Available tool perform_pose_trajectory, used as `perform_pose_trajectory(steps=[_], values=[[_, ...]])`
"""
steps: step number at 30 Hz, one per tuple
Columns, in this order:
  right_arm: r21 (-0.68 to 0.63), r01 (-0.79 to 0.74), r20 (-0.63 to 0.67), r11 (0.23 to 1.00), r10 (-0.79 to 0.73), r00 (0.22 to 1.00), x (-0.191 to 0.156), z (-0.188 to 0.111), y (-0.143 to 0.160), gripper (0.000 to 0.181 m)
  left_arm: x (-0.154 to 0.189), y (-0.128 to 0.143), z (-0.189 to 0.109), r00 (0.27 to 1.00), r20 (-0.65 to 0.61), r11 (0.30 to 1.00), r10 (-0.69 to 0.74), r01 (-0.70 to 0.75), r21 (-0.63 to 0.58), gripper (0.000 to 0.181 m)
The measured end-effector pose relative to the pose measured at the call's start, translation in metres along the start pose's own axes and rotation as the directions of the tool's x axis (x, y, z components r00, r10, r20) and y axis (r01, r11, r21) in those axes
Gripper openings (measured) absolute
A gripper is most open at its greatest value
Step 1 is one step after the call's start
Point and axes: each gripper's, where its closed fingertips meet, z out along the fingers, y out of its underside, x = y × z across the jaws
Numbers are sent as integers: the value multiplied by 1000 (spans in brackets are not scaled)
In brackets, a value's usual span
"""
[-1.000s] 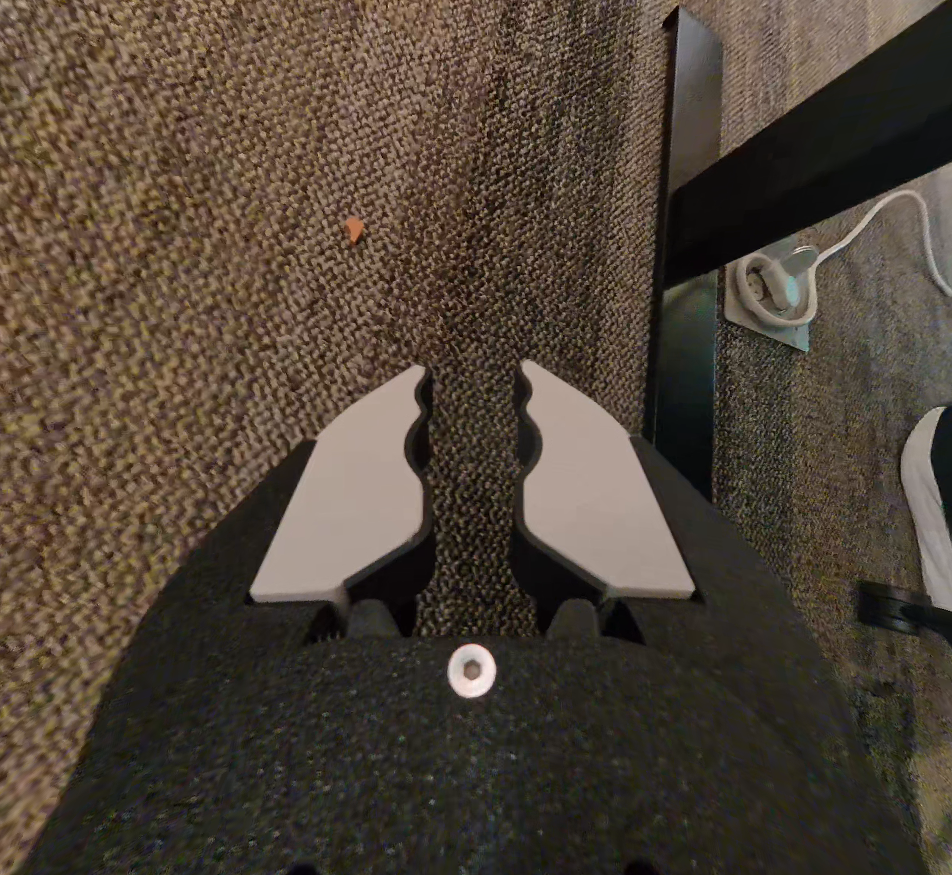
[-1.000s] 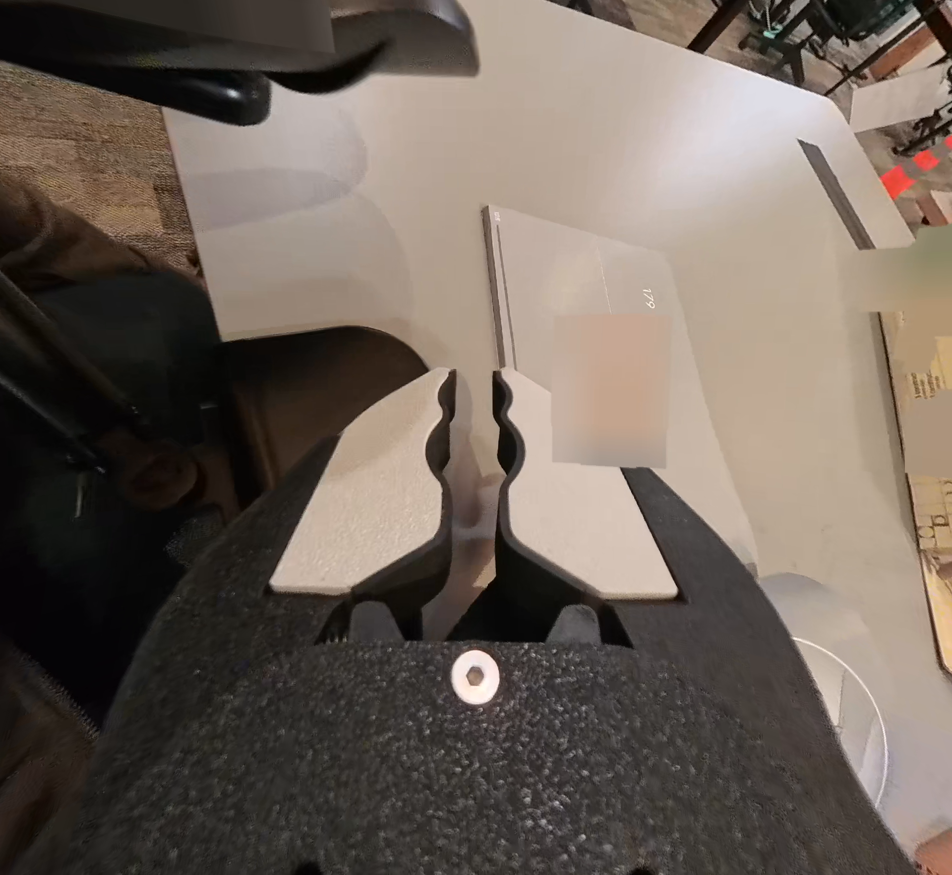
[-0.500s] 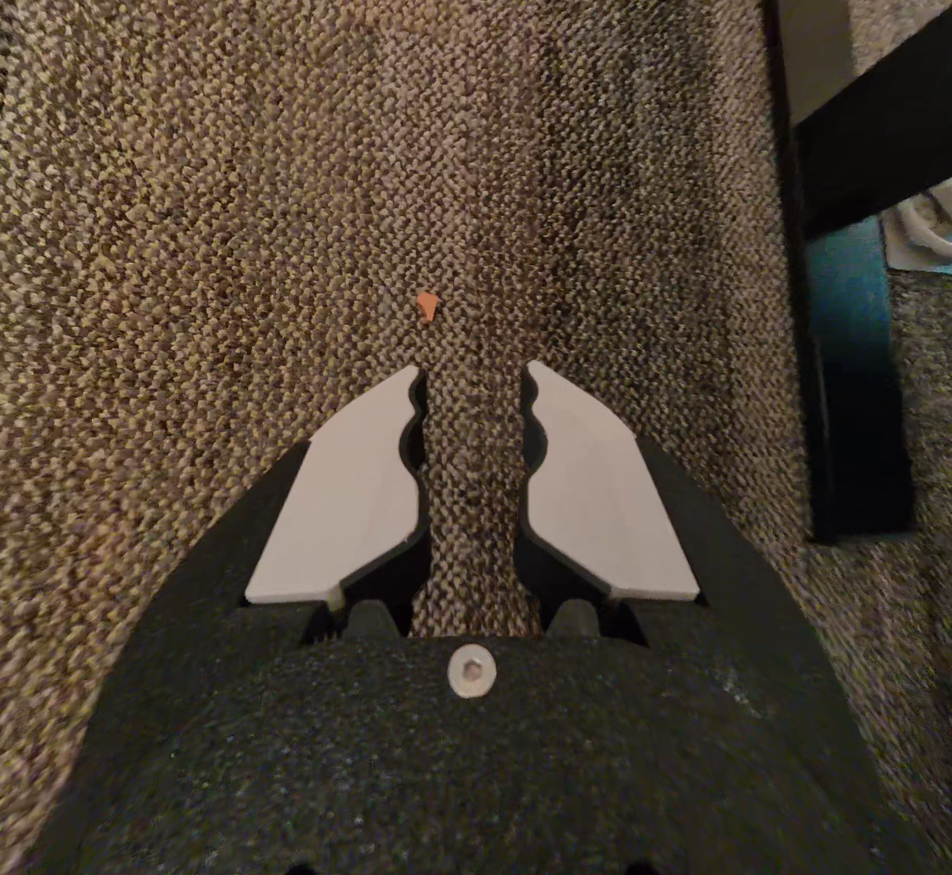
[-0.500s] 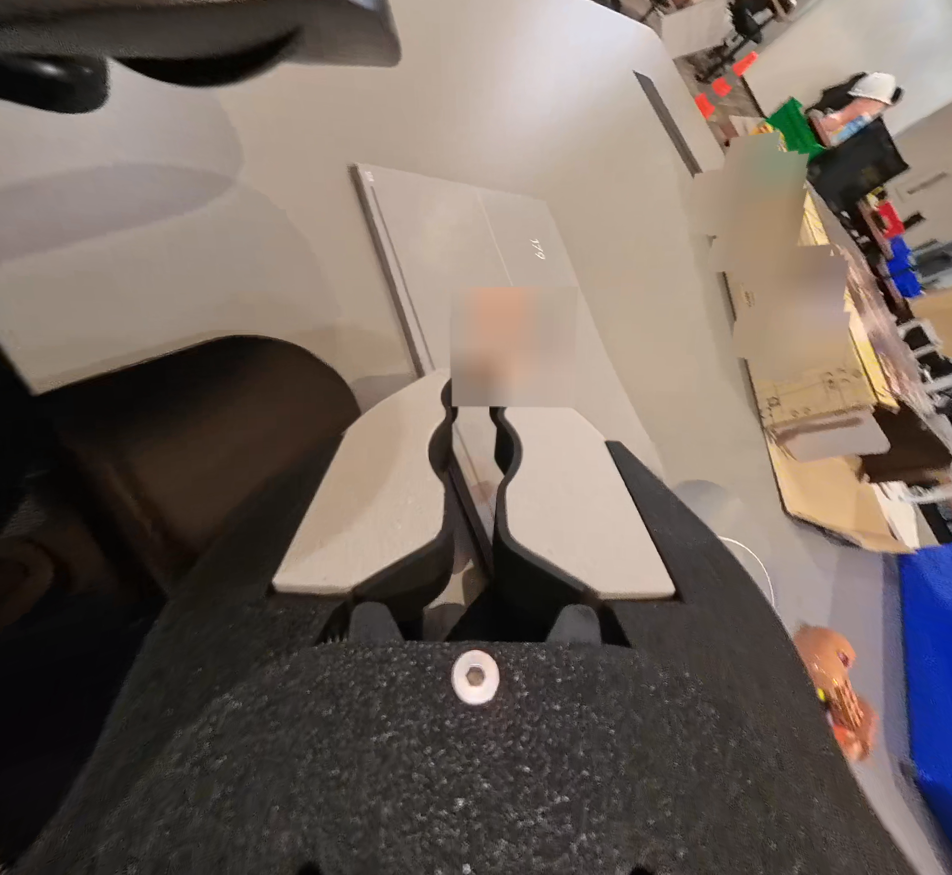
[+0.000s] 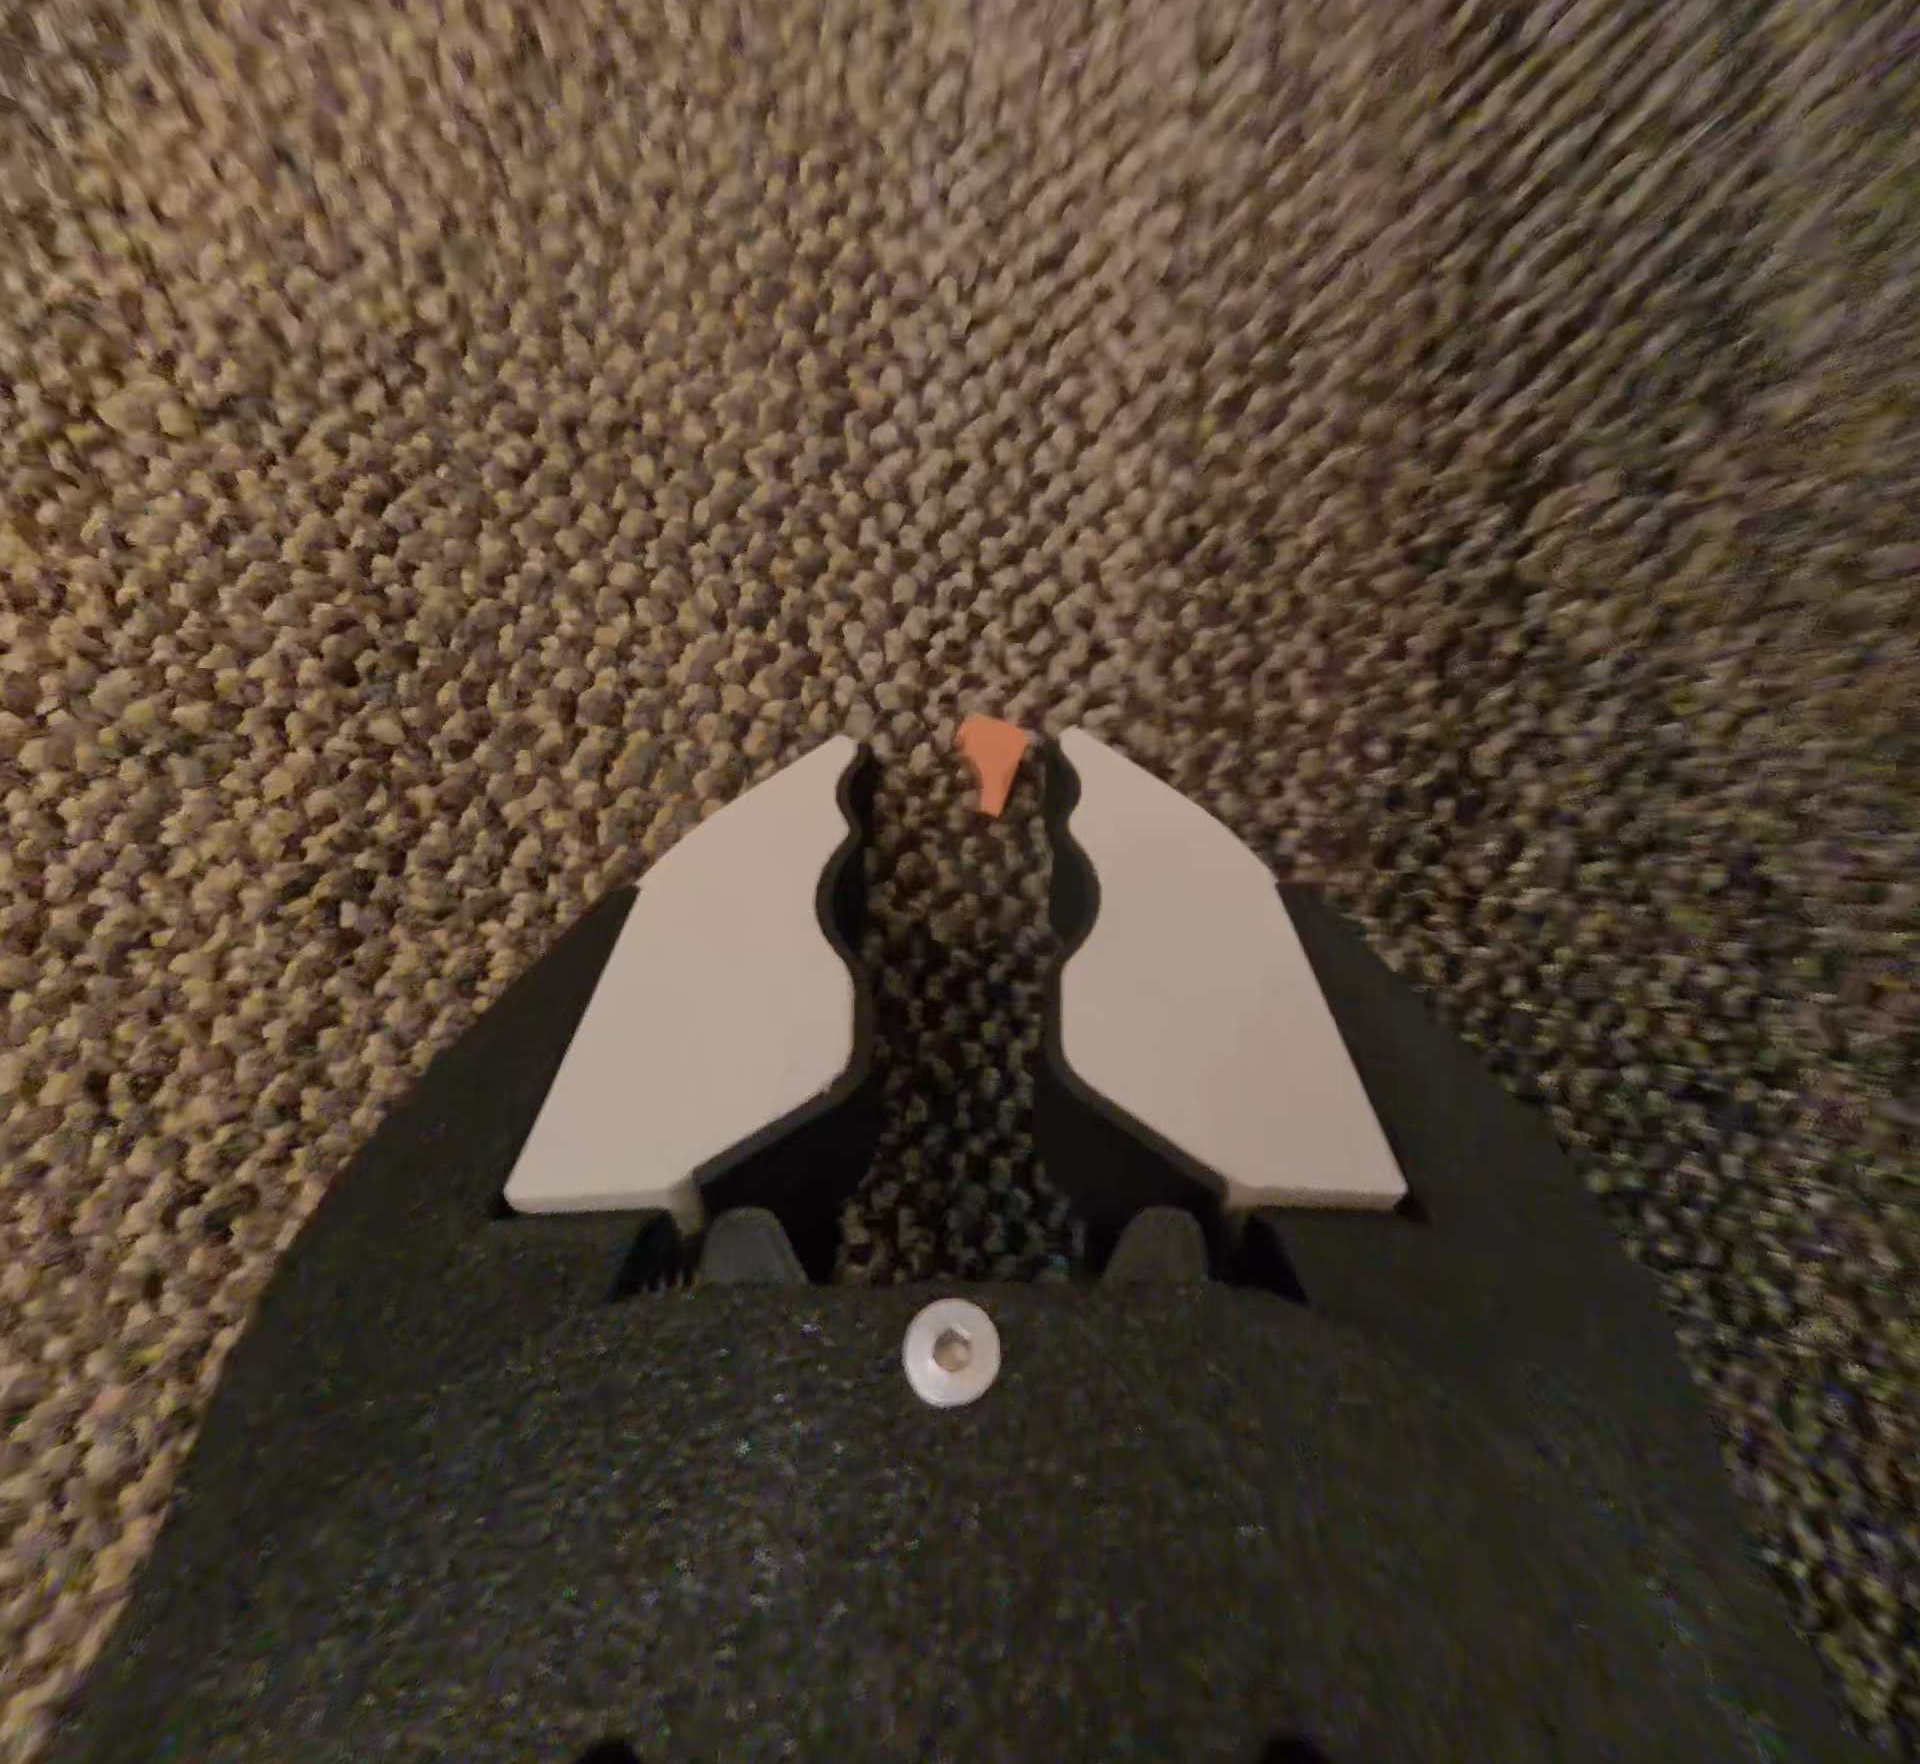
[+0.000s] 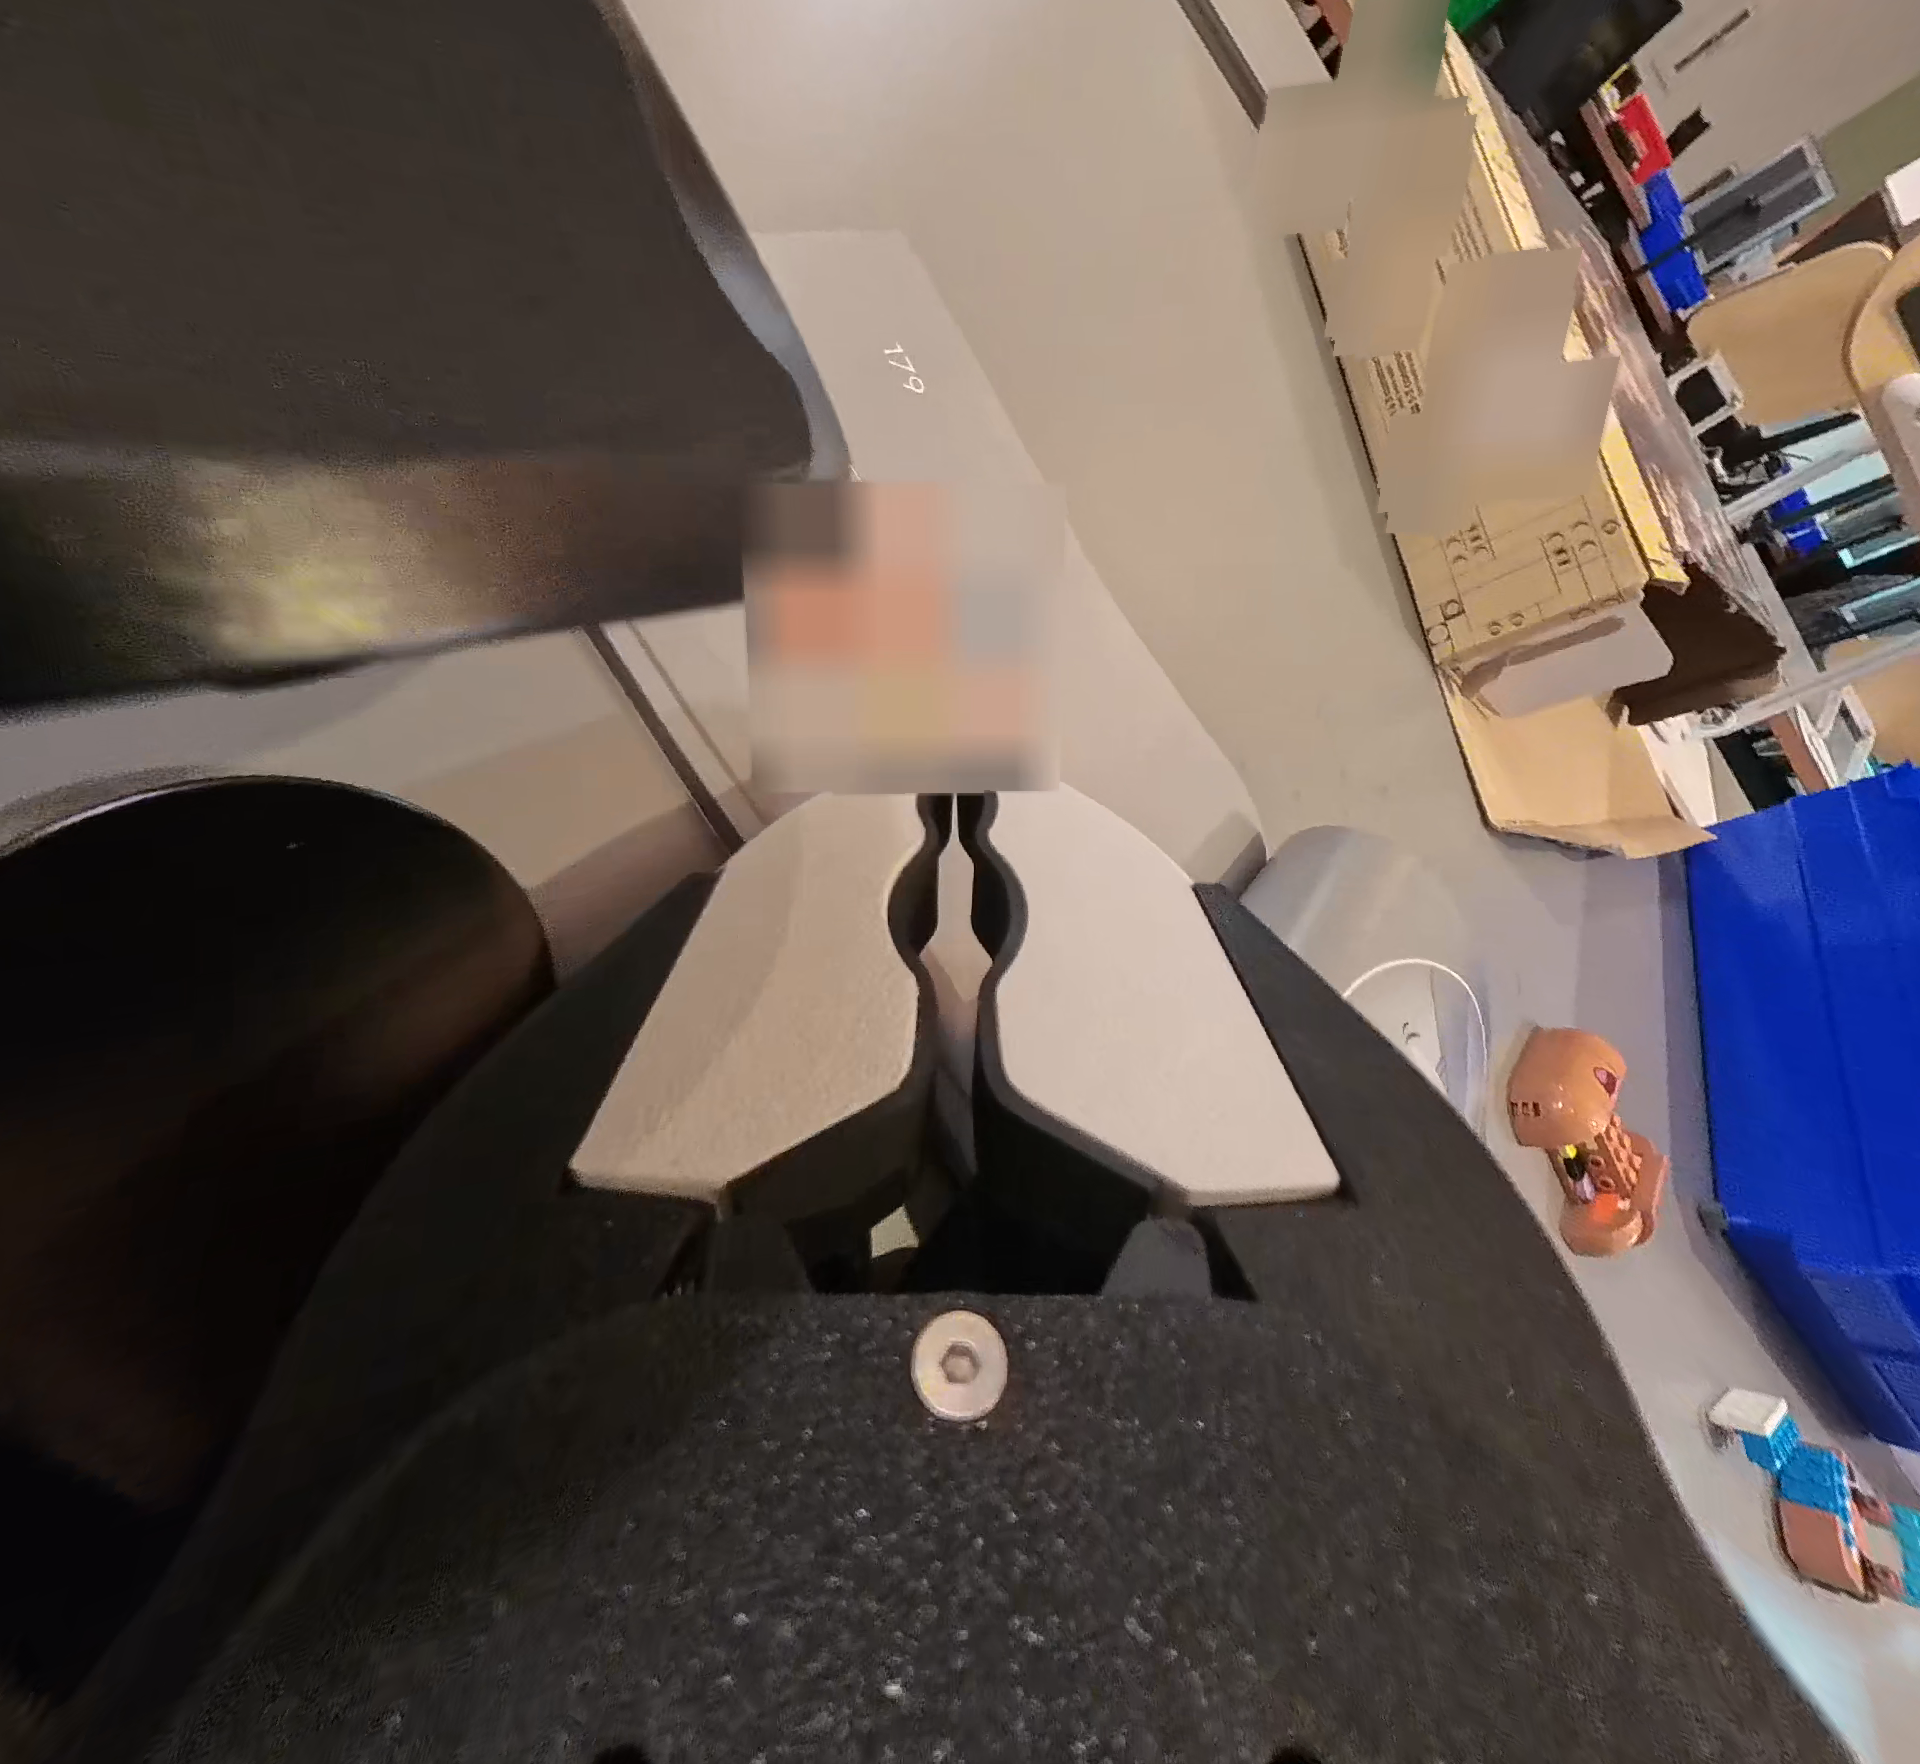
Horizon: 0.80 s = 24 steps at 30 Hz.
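In the left wrist view my left gripper (image 5: 956, 748) is open and points down, close over brown speckled carpet (image 5: 727, 364). A small orange chip (image 5: 989, 764) lies on the carpet between the fingertips, nearer the right finger (image 5: 1174, 966); whether it is touched I cannot tell. In the right wrist view my right gripper (image 6: 956, 805) is shut with nothing seen between its jaws. It hovers over a closed grey laptop (image 6: 935, 384) on a grey table (image 6: 935, 52).
A black chair armrest (image 6: 364, 260) crosses the upper left, with a dark seat (image 6: 208, 1039) below it. On the table to the right are a brown toy dinosaur head (image 6: 1569, 1122), a blocky toy figure (image 6: 1829, 1527), a blue bin (image 6: 1829, 1039) and a cardboard box (image 6: 1538, 634). There is about 100 centimeters between the tips of the two grippers.
My left gripper has dropped toward the carpet and the orange chip now lies between its fingertips. My right gripper has closed and swung right across the table.
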Motion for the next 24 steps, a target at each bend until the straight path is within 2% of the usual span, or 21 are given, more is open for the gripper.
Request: perform_pose_trajectory(steps=[3,7,8,11,13,15,17,19,21,22,24], values=[[-6,1,-11,1000,-1,1000,1,1,0,0,-9,-4,7,998,69,1000,13,-11,-26,13],[-1,3,-12,1000,-3,1000,1,1,-1,0,-2,11,-7,998,42,992,44,-39,-124,12],[3,5,-6,1000,-4,1000,0,1,-1,0,0,13,-15,1000,29,993,-3,7,-116,13],[29,15,29,999,-16,999,-4,0,-4,1,24,-8,-57,962,-151,971,-227,236,47,13],[57,36,51,998,-38,998,-8,-2,-7,2,33,-26,-92,882,-284,900,-375,420,116,13],[95,62,74,994,-70,995,-13,-6,-10,3,38,-56,-135,735,-461,758,-498,627,180,12],[144,94,90,985,-107,990,-19,-10,-15,4,35,-79,-176,642,-539,655,-545,727,204,13],[189,124,92,974,-144,985,-23,-14,-19,5,38,-103,-219,545,-640,565,-542,800,202,12],[232,157,91,960,-182,979,-27,-19,-22,5,47,-127,-266,389,-770,461,-505,876,139,12],[253,172,87,952,-199,976,-29,-21,-24,5,50,-138,-290,339,-813,432,-474,894,121,13],[289,197,73,937,-227,971,-32,-25,-27,7,58,-157,-339,295,-870,421,-395,900,114,13]])
